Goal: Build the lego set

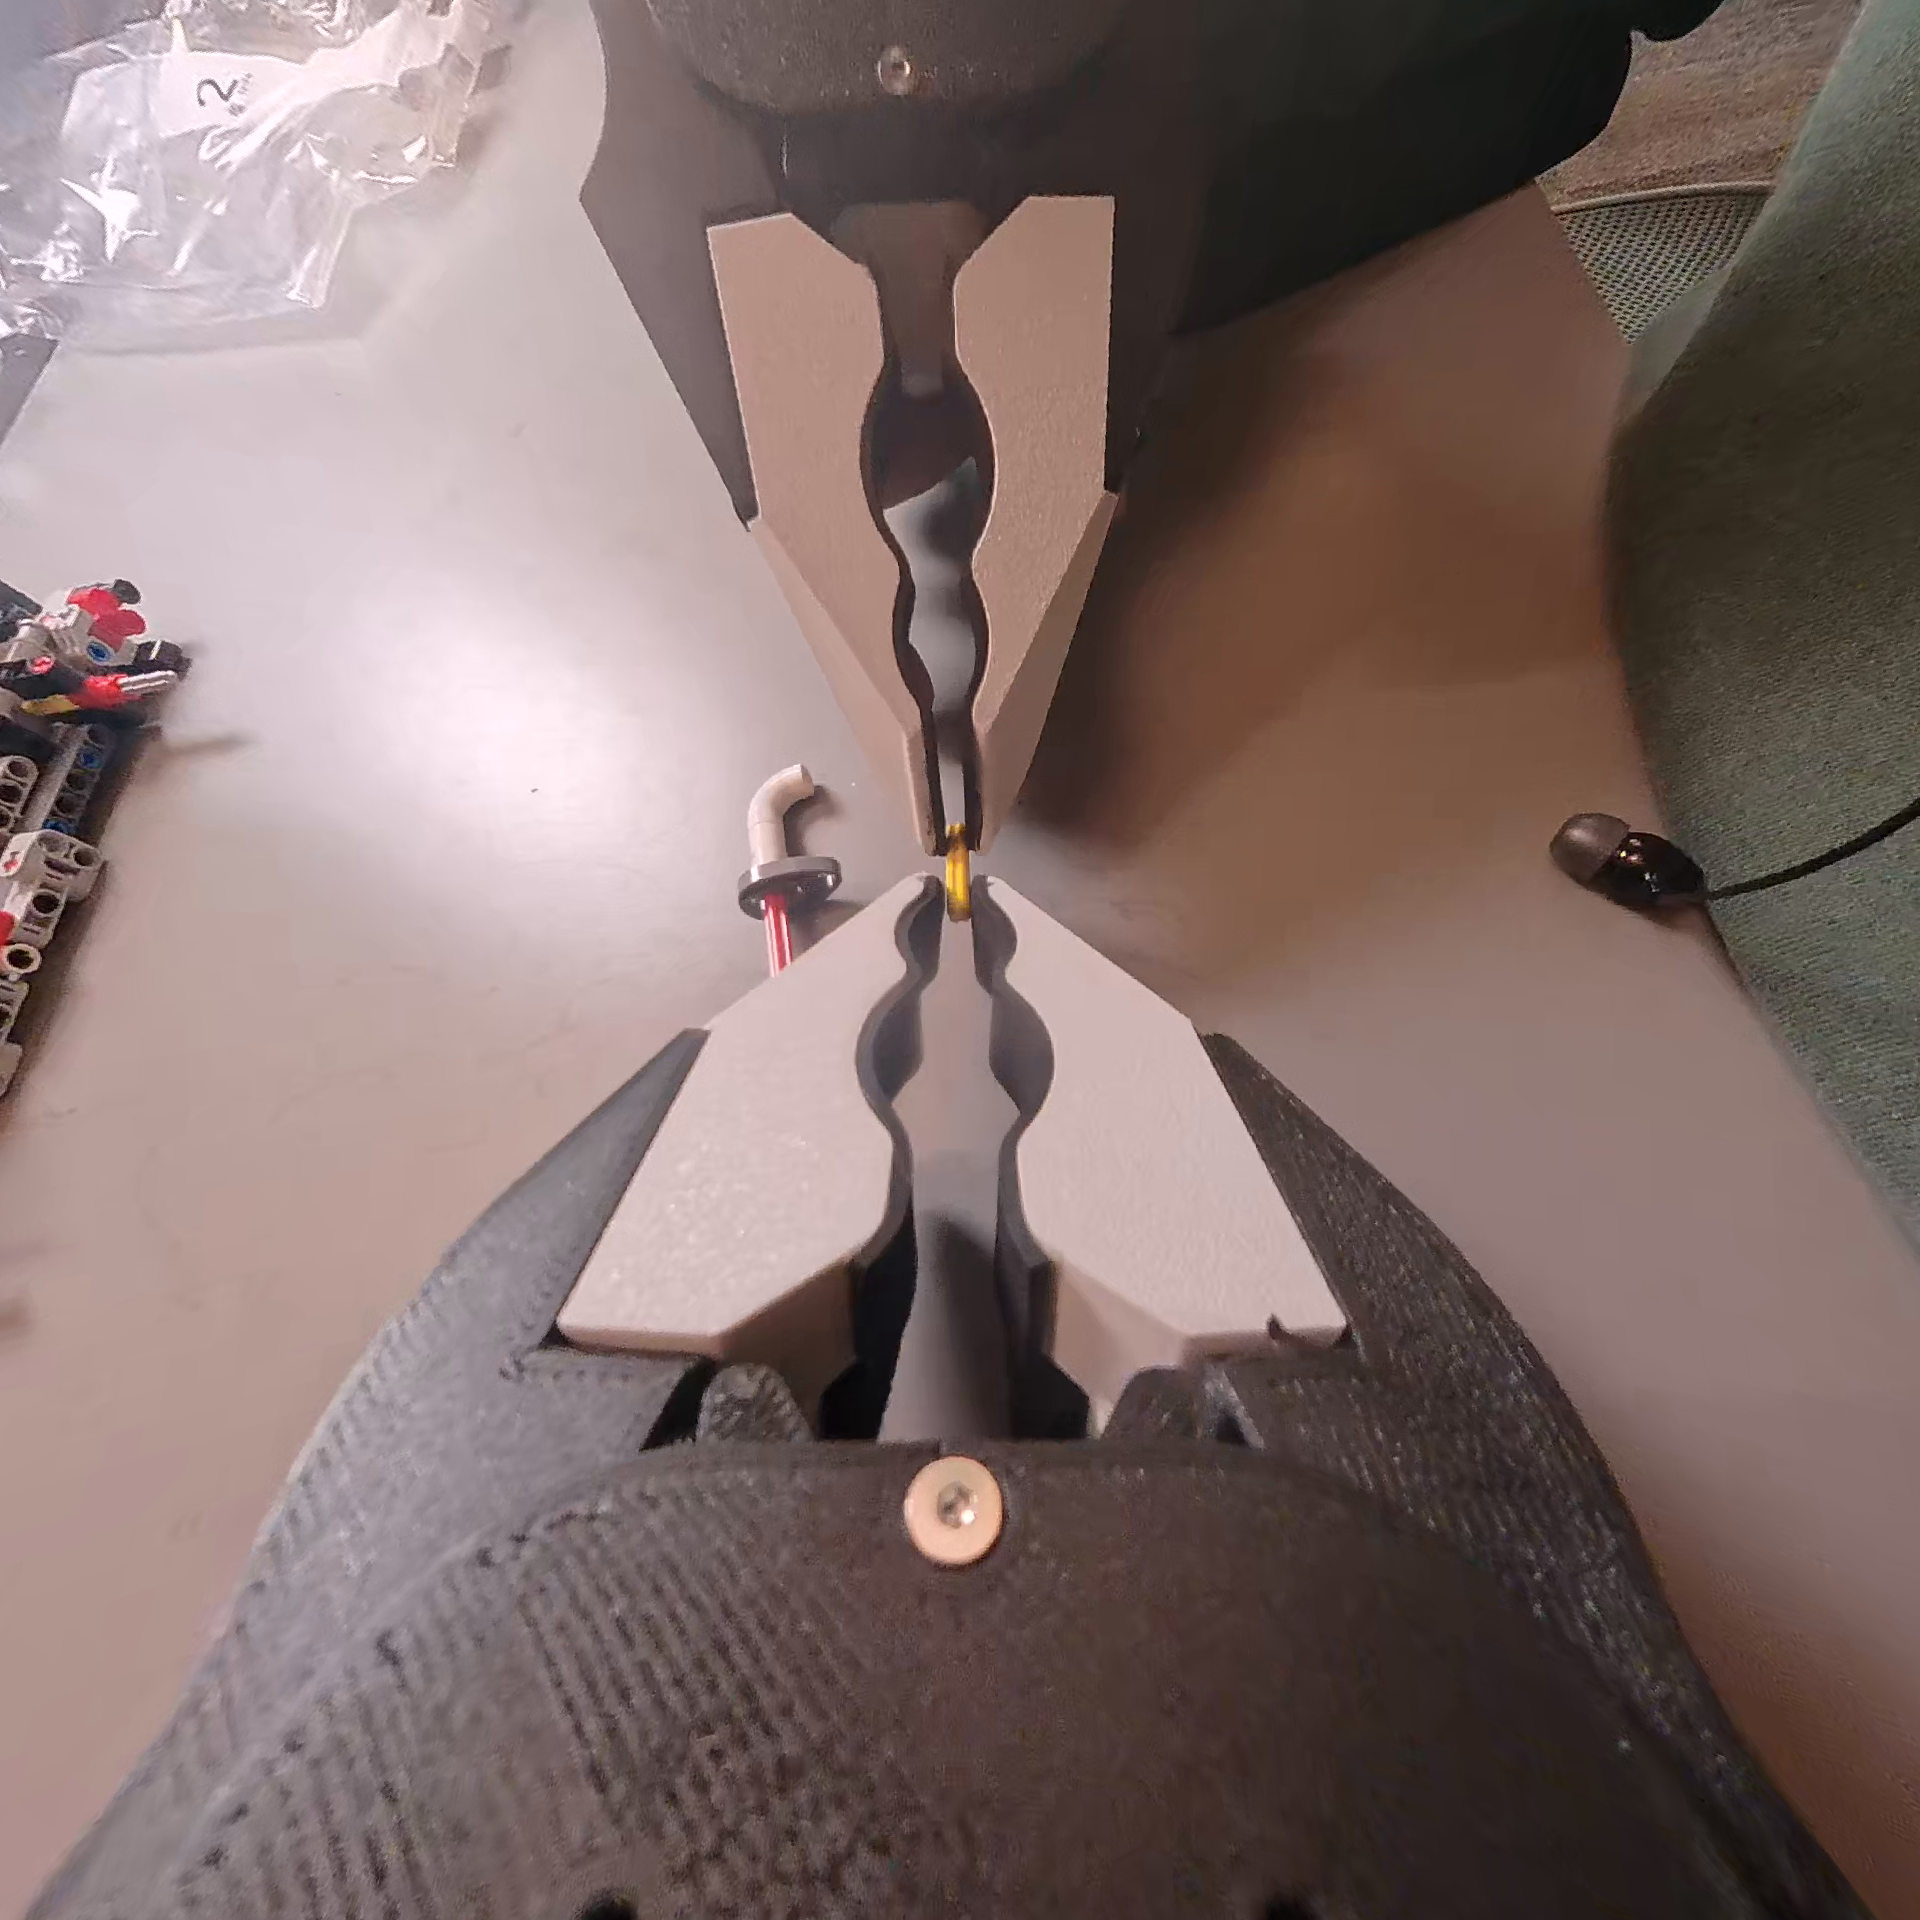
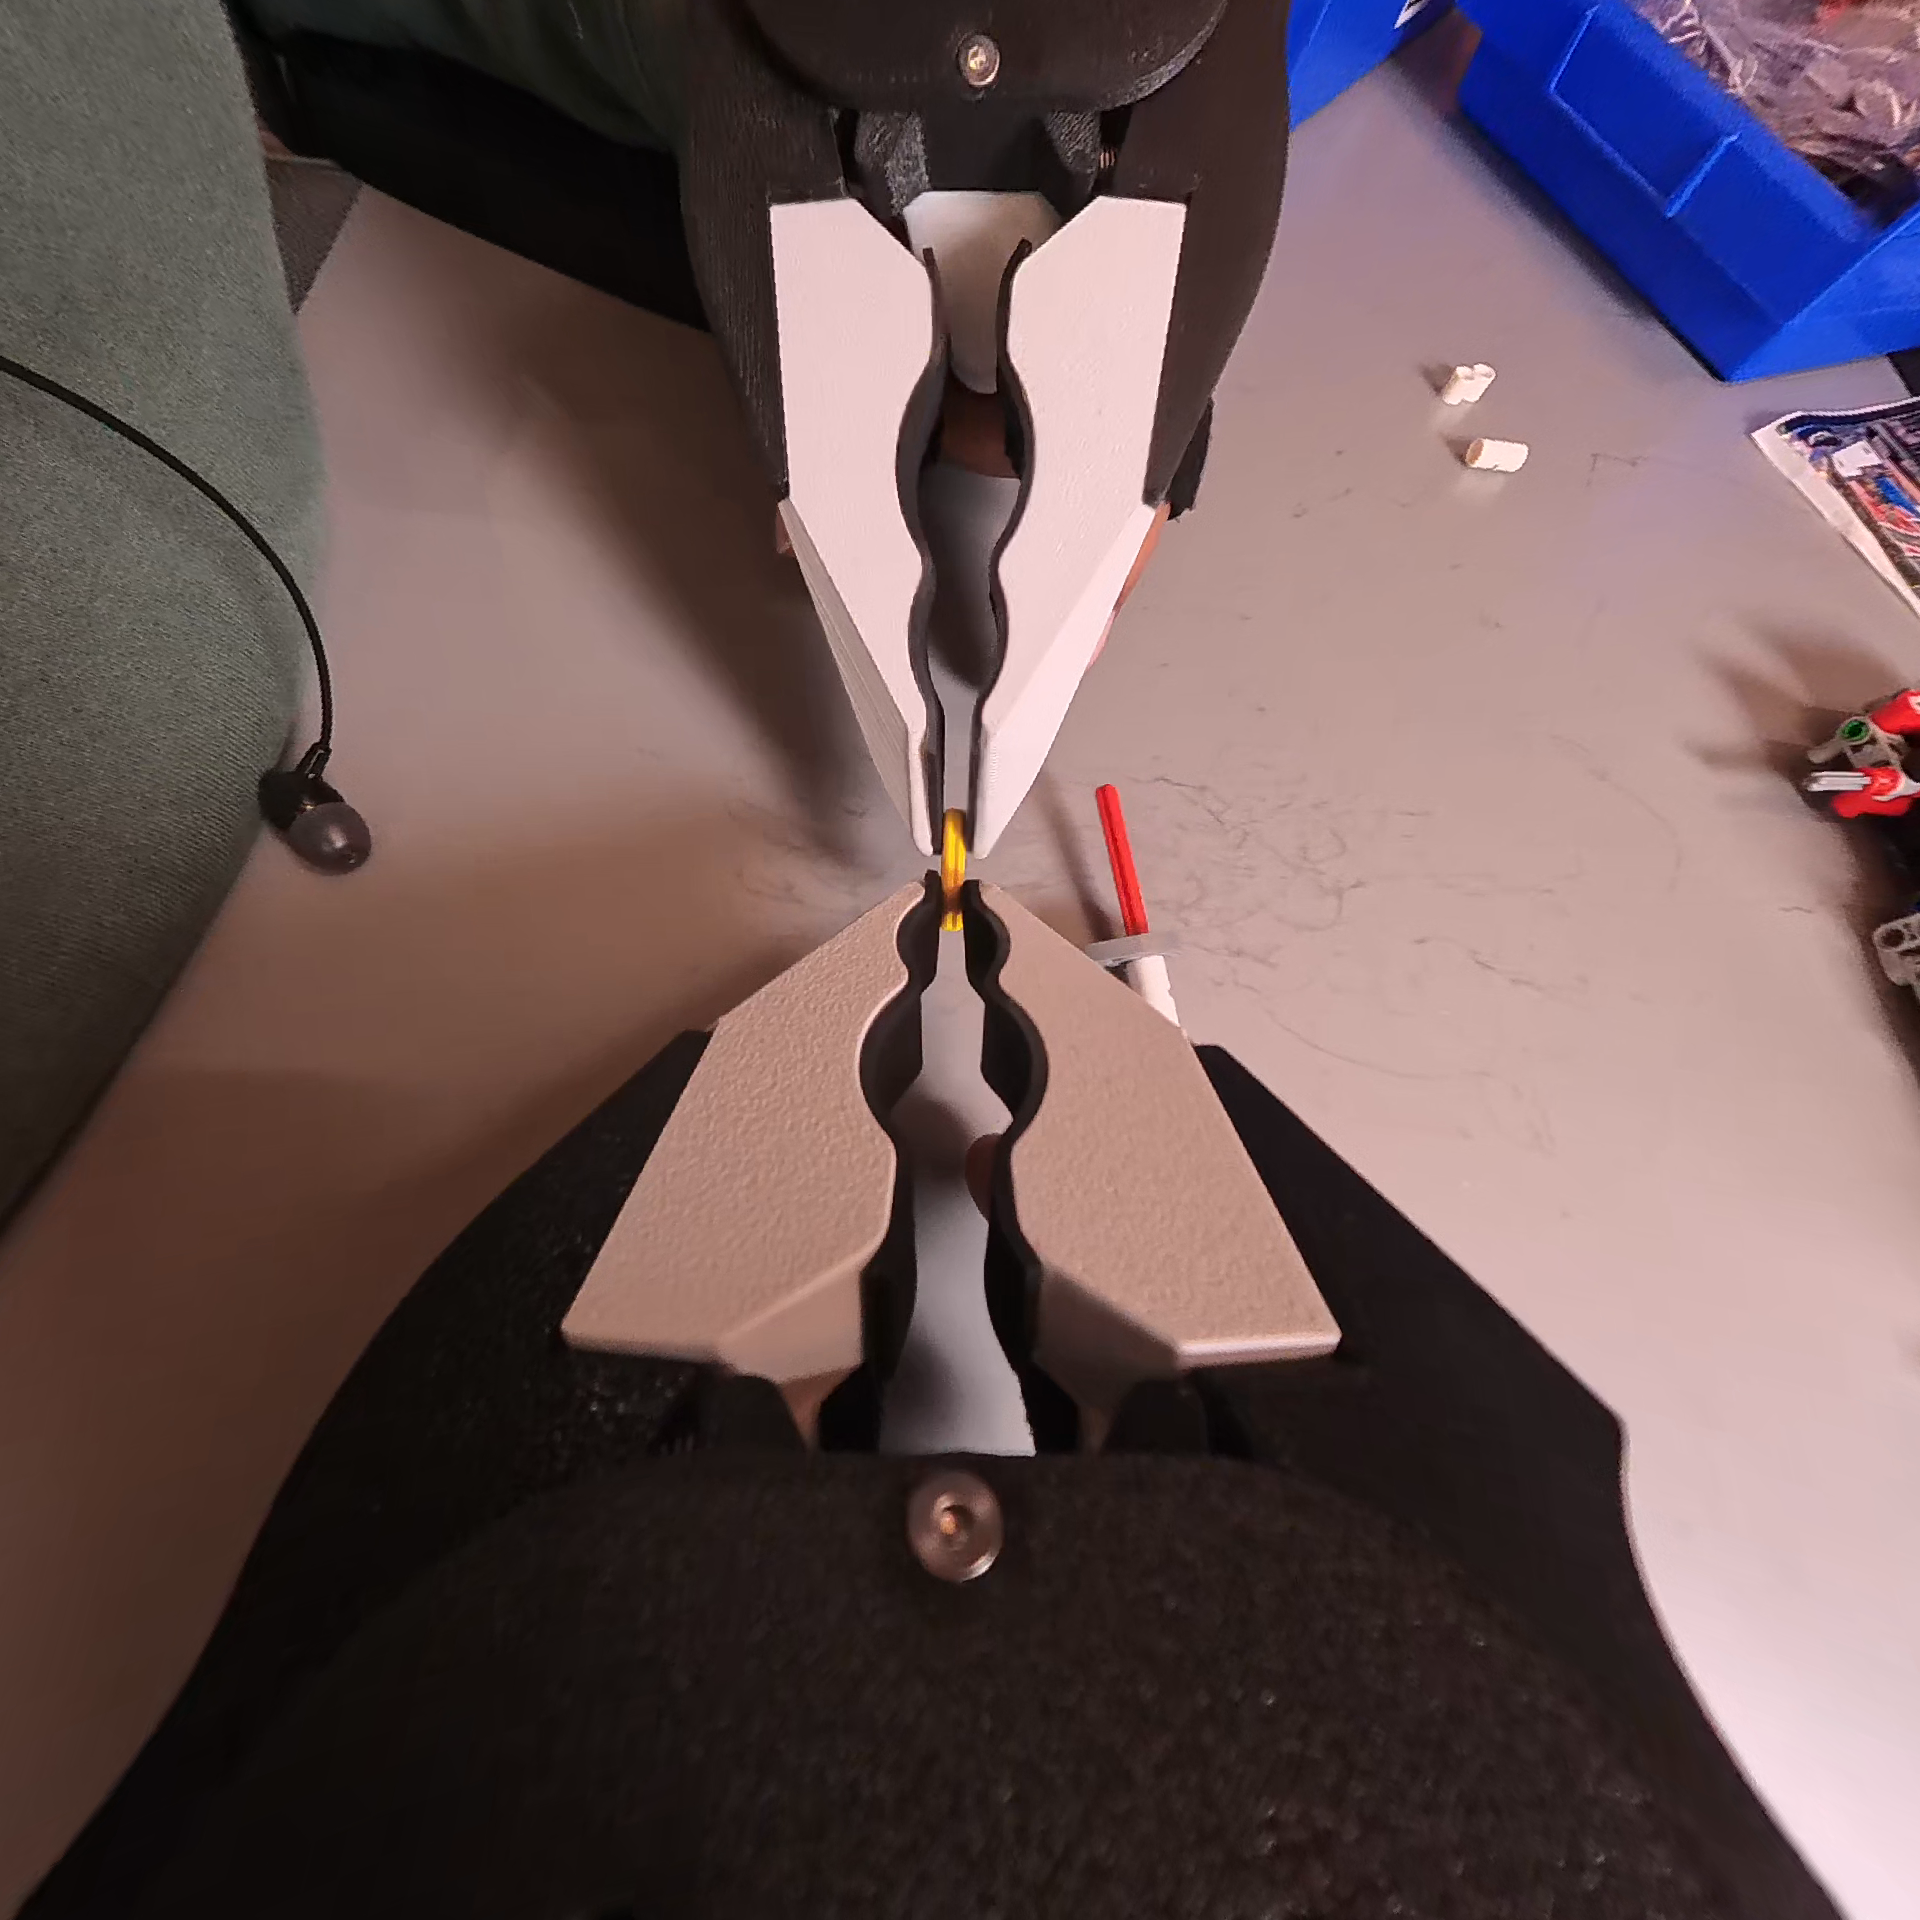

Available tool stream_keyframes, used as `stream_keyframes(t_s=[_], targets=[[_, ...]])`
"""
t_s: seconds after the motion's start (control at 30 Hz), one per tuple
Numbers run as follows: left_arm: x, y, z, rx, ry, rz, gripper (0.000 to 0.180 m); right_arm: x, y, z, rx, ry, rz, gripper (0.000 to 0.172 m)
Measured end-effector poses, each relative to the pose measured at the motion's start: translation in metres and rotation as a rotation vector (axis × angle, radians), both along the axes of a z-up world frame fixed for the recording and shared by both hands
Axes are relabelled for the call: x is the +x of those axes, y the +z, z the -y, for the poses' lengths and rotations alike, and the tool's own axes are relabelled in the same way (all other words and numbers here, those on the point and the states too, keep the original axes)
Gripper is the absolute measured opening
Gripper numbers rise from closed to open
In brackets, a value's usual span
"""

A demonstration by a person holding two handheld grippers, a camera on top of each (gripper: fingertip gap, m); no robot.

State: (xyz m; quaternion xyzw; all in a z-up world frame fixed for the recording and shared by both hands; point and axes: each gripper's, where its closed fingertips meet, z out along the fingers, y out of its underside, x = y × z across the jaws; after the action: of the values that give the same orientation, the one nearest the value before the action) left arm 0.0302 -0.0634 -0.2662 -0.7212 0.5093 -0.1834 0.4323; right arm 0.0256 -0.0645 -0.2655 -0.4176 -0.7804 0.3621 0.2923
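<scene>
A grey table (image 1: 416, 520) spreads under both tools, with a green upholstered seat (image 1: 1787, 623) off to the right of the left gripper's fingers. A blue bin (image 2: 1662, 187) sits far beyond the right gripper's fingers, to their right. Clear plastic bags (image 1: 208, 156) lie far ahead-left of the left fingers, and a brick-built model (image 1: 73, 707) lies well to their left.

The left gripper (image 1: 958, 902) and right gripper (image 2: 952, 906) meet tip to tip. Each has its fingers drawn nearly together, pinching opposite edges of one small yellow ring (image 1: 957, 871), which stands on edge between the two sets of tips. A grey elbow piece on a red axle (image 1: 774, 873) lies on the table just left of the left fingertips.
</scene>
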Motion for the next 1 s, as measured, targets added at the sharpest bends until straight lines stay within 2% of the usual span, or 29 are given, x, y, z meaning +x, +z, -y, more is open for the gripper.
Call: stream_keyframes(t_s=[0.27, 0.53, 0.63, 0.8, 0.97, 1.0], targets=[[0.0, 0.002, -0.001, -0.052, 0.014, 0.036, 0.002, 0.0, 0.003, -0.001, -0.027, -0.009, -0.009, 0.001], [-0.001, 0.018, -0.003, -0.349, 0.089, 0.33, 0.002, 0.0, 0.021, -0.004, -0.093, -0.014, -0.092, 0.002], [-0.009, 0.021, -0.007, -0.394, 0.129, 0.368, 0.002, 0.003, 0.02, -0.021, -0.033, -0.04, -0.098, 0.014], [-0.022, 0.013, -0.011, -0.45, 0.185, 0.33, 0.002, 0.006, -0.003, -0.052, 0.037, -0.044, 0.052, 0.017], [-0.028, 0.004, -0.011, -0.48, 0.214, 0.299, 0.002, -0.006, -0.016, -0.044, 0.11, 0.058, 0.164, 0.019], [-0.028, 0.003, -0.011, -0.486, 0.215, 0.298, 0.002, -0.009, -0.018, -0.042, 0.146, 0.074, 0.179, 0.013]])
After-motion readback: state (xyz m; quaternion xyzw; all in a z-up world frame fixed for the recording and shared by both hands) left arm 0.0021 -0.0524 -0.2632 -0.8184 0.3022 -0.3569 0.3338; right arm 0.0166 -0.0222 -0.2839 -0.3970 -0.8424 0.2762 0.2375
